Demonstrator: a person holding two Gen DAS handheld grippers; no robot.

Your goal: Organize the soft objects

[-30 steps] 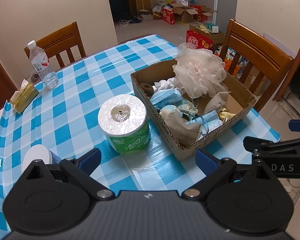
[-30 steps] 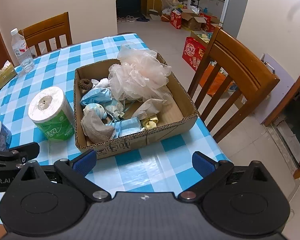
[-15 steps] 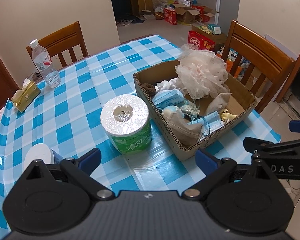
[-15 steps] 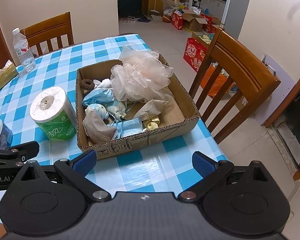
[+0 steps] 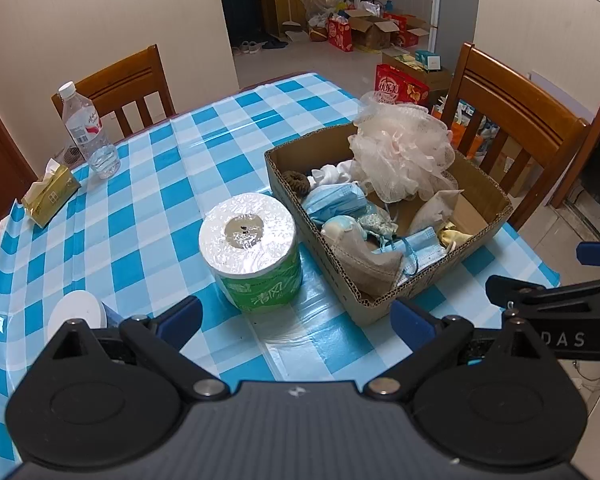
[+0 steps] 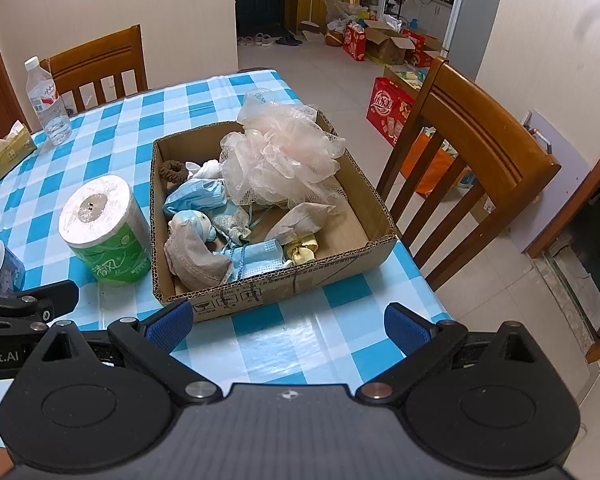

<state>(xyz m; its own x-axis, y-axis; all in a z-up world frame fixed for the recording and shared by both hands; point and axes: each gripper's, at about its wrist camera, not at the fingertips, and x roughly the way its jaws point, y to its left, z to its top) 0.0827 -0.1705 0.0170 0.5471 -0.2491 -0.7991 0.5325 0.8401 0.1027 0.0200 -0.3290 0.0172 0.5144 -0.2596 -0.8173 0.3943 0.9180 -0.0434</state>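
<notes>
In the cardboard box (image 6: 364,249): bath pouf (image 6: 278,160), masks (image 6: 260,260), perhaps socks; both grippers (image 5: 296,318) (image 6: 286,322) gape empty.

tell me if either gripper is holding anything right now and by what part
Nothing is held. The left gripper and the right gripper are both open and empty, hovering over the table short of the cardboard box and the toilet paper roll.

Two chairs (image 5: 512,120), one box (image 5: 384,300), one bottle (image 5: 88,132).

Blue-and-white checked tablecloth (image 5: 148,200), pale pink mesh pouf (image 5: 400,152), green-wrapped paper roll (image 5: 256,248), brown box (image 6: 300,280).
</notes>
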